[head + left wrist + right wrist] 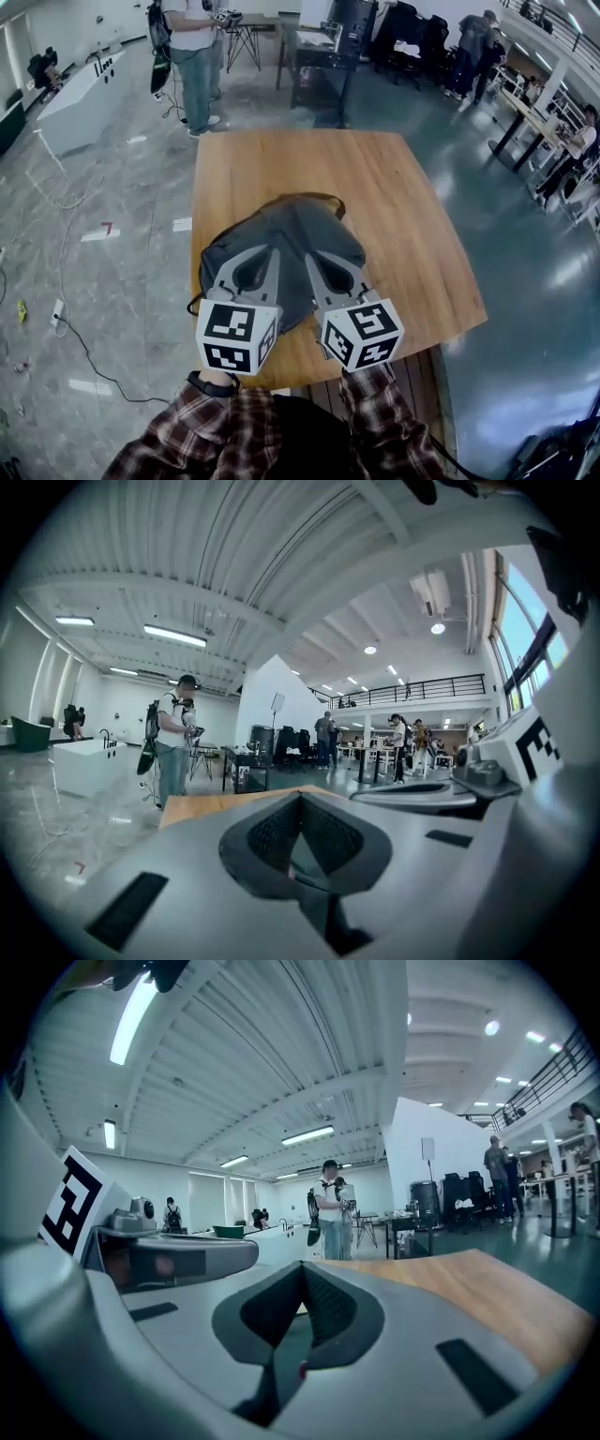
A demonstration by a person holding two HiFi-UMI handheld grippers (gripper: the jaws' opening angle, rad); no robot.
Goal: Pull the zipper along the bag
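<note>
Starting nearest me: my two plaid sleeves (202, 439), at the near edge of the scene.

Item: marker cubes, one per gripper, side by side just beyond the sleeves: left cube (236, 336), right cube (362, 334).

Item: left gripper (270, 251). Its own view shows the fingers brought together at the tips, with nothing between them. It points away from me over the bag.

Item: right gripper (312, 259), just beside the left one. Fingers likewise closed tip to tip and holding nothing. Whether either gripper touches the fabric I cannot tell.

Item: bag (302, 228), dark grey and slumped flat on the near left part of the table. A dark strap loop (323, 197) lies at its far edge. Its zipper I cannot make out in any view.

Item: wooden table (384, 178), square top, bare over its far and right portions.

Item: glossy grey floor (122, 187) around the table, with a cable trailing at the left.

Item: standing person (194, 56) in jeans, beyond the table's far left corner.

Item: white counter (80, 98) at far left; dark desk (321, 58) beyond the table; more people and desks at far right.
</note>
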